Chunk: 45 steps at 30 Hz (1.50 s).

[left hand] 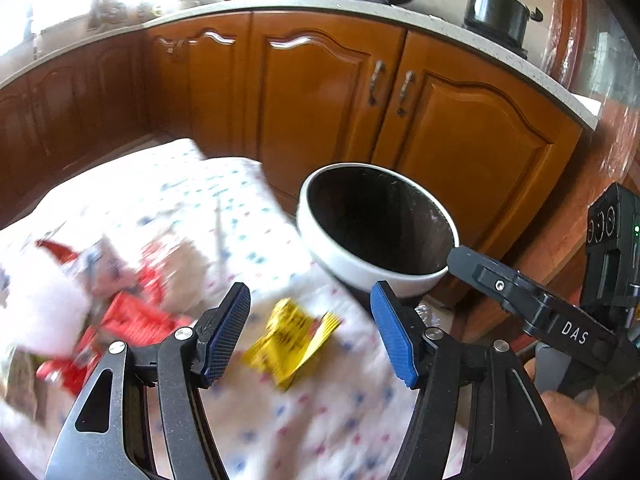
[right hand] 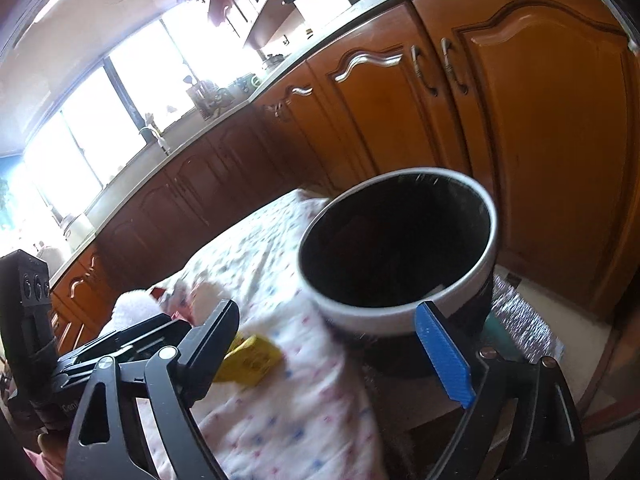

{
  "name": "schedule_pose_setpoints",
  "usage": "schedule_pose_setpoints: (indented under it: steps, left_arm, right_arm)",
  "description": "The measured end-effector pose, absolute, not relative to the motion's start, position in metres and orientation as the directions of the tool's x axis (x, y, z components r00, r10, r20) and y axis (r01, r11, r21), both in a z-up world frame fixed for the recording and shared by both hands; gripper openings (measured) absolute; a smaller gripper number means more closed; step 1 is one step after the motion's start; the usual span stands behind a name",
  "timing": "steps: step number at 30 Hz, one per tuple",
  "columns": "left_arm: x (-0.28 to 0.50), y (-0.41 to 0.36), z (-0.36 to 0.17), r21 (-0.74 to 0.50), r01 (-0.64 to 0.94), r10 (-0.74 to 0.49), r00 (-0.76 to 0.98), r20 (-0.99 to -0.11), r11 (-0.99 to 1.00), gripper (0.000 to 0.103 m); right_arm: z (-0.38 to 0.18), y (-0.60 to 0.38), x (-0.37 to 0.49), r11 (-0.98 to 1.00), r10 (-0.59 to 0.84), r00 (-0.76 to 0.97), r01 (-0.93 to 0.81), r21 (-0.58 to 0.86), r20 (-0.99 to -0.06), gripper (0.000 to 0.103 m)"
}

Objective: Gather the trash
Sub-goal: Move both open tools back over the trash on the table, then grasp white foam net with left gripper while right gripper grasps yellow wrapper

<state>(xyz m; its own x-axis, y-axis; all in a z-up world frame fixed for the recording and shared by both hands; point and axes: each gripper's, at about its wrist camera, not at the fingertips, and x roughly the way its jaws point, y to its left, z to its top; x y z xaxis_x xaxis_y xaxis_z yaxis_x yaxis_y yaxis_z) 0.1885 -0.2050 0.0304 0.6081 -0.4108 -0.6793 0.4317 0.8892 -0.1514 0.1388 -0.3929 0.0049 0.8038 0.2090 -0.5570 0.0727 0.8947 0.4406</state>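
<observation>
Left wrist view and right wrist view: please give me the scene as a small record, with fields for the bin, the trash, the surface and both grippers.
bin: round white-rimmed waste bin with dark inside, beside the table edge, nothing clearly seen inside
trash nearest: crumpled yellow wrapper, lying on the cloth
other trash: red and white wrappers, blurred, further left
surface: white cloth with small coloured dots
left gripper: open, above the yellow wrapper
right gripper: open, empty, near the bin

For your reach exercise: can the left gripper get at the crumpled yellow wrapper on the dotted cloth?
Probably yes: the left gripper has open jaws, and the crumpled yellow wrapper lies between them, with nothing over it.
</observation>
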Motion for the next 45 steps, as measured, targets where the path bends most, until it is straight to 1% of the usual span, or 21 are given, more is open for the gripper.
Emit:
schedule_pose_setpoints:
  steps: [5, 11, 21, 26, 28, 36, 37, 39, 40, 41, 42, 44, 45]
  left_arm:
    - [0.170, -0.167, 0.028, -0.171, 0.378, -0.390, 0.640, -0.662, 0.910, 0.064]
    - [0.152, -0.126, 0.027, -0.178, 0.309, -0.348, 0.684, -0.641, 0.934, 0.066]
    - [0.142, -0.071, 0.022, -0.202, 0.199, -0.283, 0.722, -0.631, 0.959, 0.066]
    - [0.148, -0.049, 0.025, -0.216, 0.141, -0.248, 0.742, -0.622, 0.966, 0.067]
    - [0.153, -0.043, 0.026, -0.204, 0.113, -0.218, 0.750, -0.624, 0.972, 0.072]
    - [0.192, -0.041, 0.018, -0.177, 0.066, -0.166, 0.743, -0.648, 0.982, 0.072]
    - [0.196, -0.042, 0.017, -0.171, 0.061, -0.159, 0.741, -0.653, 0.983, 0.072]
    - [0.202, -0.042, 0.013, -0.175, 0.059, -0.161, 0.735, -0.658, 0.983, 0.070]
    - [0.205, -0.042, 0.010, -0.178, 0.059, -0.164, 0.731, -0.662, 0.982, 0.063]
    - [0.207, -0.043, 0.008, -0.181, 0.063, -0.170, 0.725, -0.668, 0.981, 0.058]
    - [0.209, -0.043, 0.005, -0.186, 0.067, -0.177, 0.716, -0.675, 0.980, 0.053]
    - [0.212, -0.042, 0.000, -0.196, 0.073, -0.190, 0.705, -0.683, 0.978, 0.043]
    - [0.213, -0.042, -0.001, -0.199, 0.077, -0.195, 0.702, -0.685, 0.977, 0.035]
  right_arm:
    - [0.002, -0.373, 0.127, 0.892, 0.226, 0.802, 0.058, 0.448, -0.553, 0.095]
    - [-0.003, -0.352, 0.118, 0.879, 0.268, 0.791, 0.032, 0.475, -0.549, 0.095]
    - [-0.006, -0.318, 0.122, 0.886, 0.298, 0.770, -0.003, 0.464, -0.565, 0.095]
    - [-0.009, -0.305, 0.134, 0.888, 0.303, 0.760, -0.007, 0.459, -0.575, 0.095]
    - [-0.011, -0.300, 0.140, 0.893, 0.299, 0.755, -0.005, 0.450, -0.584, 0.095]
    - [-0.025, -0.289, 0.168, 0.904, 0.269, 0.729, 0.033, 0.425, -0.629, 0.094]
    - [-0.026, -0.288, 0.171, 0.910, 0.257, 0.724, 0.041, 0.412, -0.640, 0.092]
    - [-0.030, -0.288, 0.176, 0.914, 0.245, 0.713, 0.055, 0.401, -0.657, 0.082]
    - [-0.033, -0.288, 0.178, 0.916, 0.240, 0.706, 0.062, 0.396, -0.666, 0.073]
    - [-0.035, -0.288, 0.180, 0.917, 0.238, 0.701, 0.067, 0.394, -0.673, 0.063]
    - [-0.037, -0.288, 0.181, 0.917, 0.237, 0.695, 0.070, 0.392, -0.679, 0.057]
    - [-0.040, -0.287, 0.181, 0.919, 0.238, 0.693, 0.065, 0.388, -0.680, 0.055]
    - [-0.040, -0.286, 0.180, 0.922, 0.235, 0.697, 0.060, 0.381, -0.677, 0.052]
